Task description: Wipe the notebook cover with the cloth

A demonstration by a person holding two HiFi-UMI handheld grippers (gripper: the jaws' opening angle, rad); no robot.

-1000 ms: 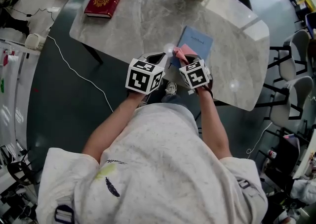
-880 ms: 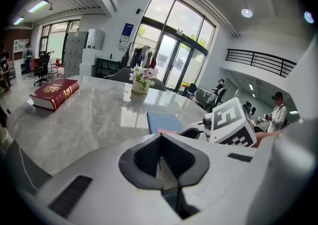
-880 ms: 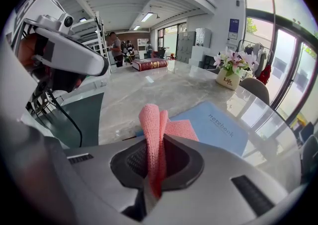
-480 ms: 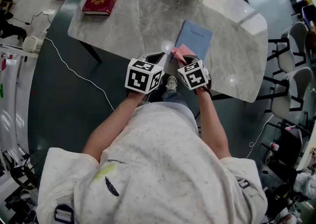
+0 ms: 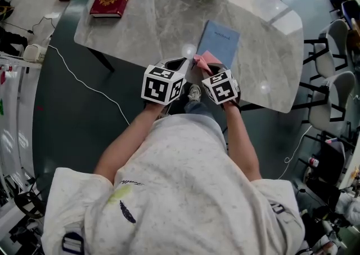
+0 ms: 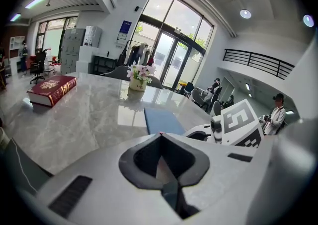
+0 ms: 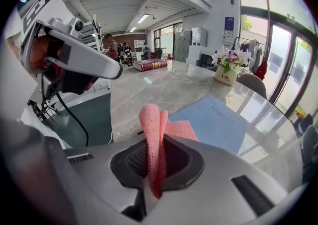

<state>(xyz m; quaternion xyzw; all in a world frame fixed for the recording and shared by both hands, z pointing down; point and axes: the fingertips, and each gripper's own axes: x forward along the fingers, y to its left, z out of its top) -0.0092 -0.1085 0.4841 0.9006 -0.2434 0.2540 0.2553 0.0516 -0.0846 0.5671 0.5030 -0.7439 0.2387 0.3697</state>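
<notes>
Two grippers hang at the near edge of the marble table (image 5: pixel 140 17) as we ready the wipe. Our right gripper (image 7: pixel 153 169) pinches the pink cloth (image 7: pixel 151 124) between its jaws, one fold standing up above them and a flap spilling forward. The blue notebook (image 5: pixel 220 43) lies flat just ahead of that gripper, its near corner beside the cloth. We cannot tell whether cloth touches cover. Our left gripper (image 6: pixel 161 169) sits just to the left, jaws pressed together on nothing, with the notebook ahead and to its right. To wipe well, we judge the right gripper should tip down until the loose flap lies flat on the cover, then sweep away along its length with light, even pressure. The idle left gripper could pin the near corner, since a slim notebook may slide on polished stone.
</notes>
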